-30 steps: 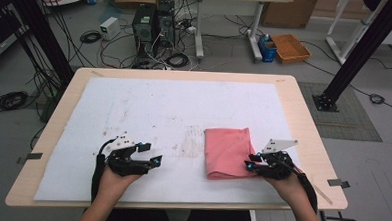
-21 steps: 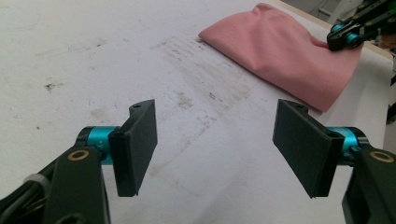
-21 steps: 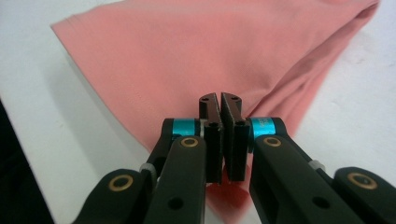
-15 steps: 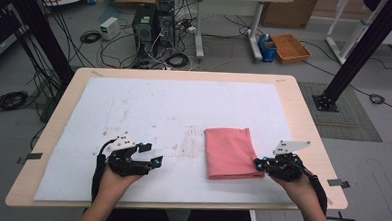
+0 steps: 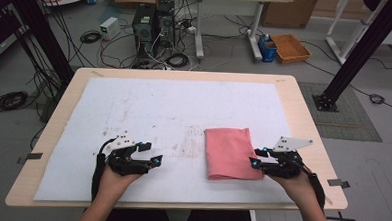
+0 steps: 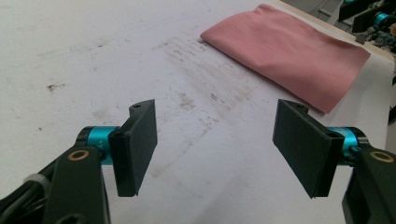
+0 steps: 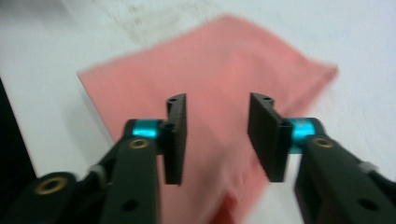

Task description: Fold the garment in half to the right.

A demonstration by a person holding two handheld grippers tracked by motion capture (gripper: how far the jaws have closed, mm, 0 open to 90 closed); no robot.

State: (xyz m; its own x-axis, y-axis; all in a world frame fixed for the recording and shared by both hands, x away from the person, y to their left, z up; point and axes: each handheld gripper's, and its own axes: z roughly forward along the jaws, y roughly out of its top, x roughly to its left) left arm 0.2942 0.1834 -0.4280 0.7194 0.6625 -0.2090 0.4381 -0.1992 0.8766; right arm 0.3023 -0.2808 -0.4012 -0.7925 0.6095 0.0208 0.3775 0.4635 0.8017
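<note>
Two hand-held grippers rest low over the tabletop (image 5: 304, 110) in the high view. The left hand-held gripper (image 5: 149, 153) sits on the stained white paper sheet (image 5: 174, 109), well apart from the folded pink cloth rectangle (image 5: 229, 153). The right hand-held gripper (image 5: 258, 158) sits at that cloth's right edge, a little farther out from it than half a second ago. The cloth lies flat, right of the sheet's middle, looking the same as before.

From the left gripper view, the left hand-held gripper (image 6: 215, 149) has its jaws spread wide with only bare sheet between them, and the cloth (image 6: 289, 46) lies ahead to the upper right.

From the right gripper view, the right hand-held gripper (image 7: 217, 140) has its jaws parted above the cloth (image 7: 219, 70); they have just been opening, and no fabric is pinched between them, though the picture is blurred. That reads as a release: the fold seems finished, with the cloth left lying on the tabletop.
</note>
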